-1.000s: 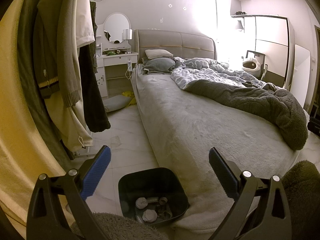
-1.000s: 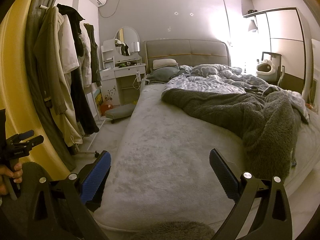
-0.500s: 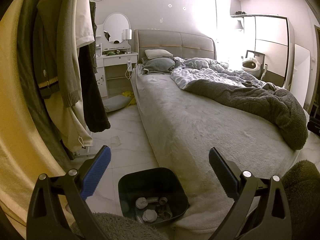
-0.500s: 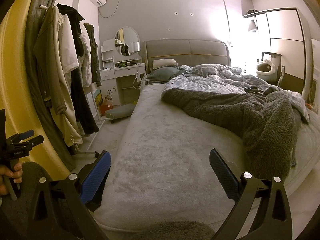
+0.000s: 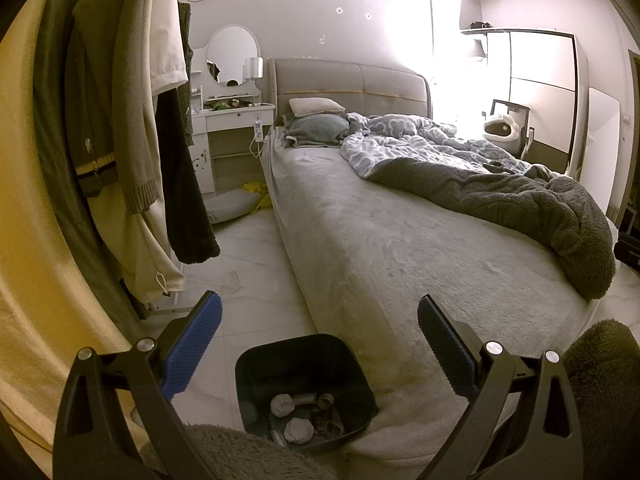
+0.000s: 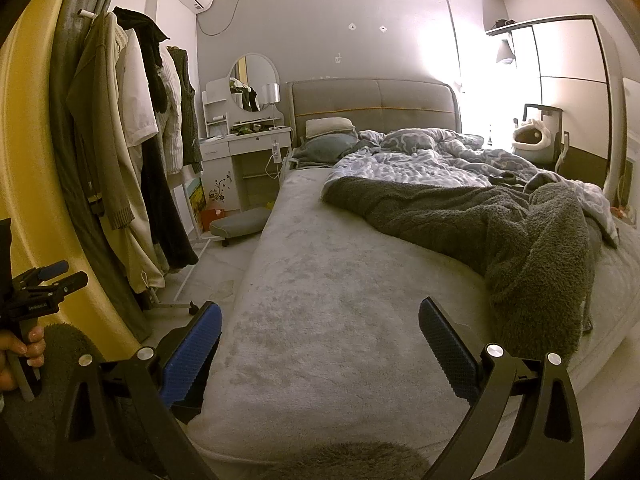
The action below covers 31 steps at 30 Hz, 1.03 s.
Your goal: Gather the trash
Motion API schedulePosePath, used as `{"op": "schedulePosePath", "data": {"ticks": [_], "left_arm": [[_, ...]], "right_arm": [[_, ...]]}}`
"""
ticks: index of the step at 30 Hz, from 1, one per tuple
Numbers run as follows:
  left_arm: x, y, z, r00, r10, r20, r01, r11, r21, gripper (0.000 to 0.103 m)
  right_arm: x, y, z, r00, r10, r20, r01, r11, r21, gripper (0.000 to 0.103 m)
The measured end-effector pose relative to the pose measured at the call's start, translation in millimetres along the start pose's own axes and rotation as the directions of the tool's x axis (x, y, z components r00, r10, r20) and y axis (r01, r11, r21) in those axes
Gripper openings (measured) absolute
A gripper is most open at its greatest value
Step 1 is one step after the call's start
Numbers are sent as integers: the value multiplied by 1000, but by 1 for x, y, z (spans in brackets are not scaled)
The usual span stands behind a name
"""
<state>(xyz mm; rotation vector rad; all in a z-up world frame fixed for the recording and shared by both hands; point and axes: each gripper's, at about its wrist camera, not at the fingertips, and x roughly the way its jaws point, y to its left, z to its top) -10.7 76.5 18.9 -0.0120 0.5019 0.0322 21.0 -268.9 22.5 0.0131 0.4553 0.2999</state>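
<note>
The left gripper (image 5: 318, 336) hangs with its blue-padded fingers wide apart and nothing between them. Directly below and just near of its tips, a dark trash bin (image 5: 248, 364) stands on the pale floor, touching the near left corner of the bed (image 5: 400, 248); crumpled wads and cardboard rolls lie inside. The right gripper (image 6: 320, 338) is likewise spread and empty, over the near end of the bed.

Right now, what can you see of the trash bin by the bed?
The trash bin is a dark, squarish, rounded-cornered tub, plastic by the look, standing upright and open on the pale tiled floor, close against the bed's near corner. Crumpled paper wads and cardboard-like tubes lie in its bottom. It sits below the open left hand-held gripper, untouched.
</note>
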Motion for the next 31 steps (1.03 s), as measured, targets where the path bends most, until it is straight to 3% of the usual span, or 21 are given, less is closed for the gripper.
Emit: {"op": "schedulePosePath", "data": {"ticks": [31], "left_arm": [[-1,-4,0,1000,4,-2,-4,1000,2,100]], "right_arm": [[0,1,-1,1000,-2,0,2,1000,2,100]]}}
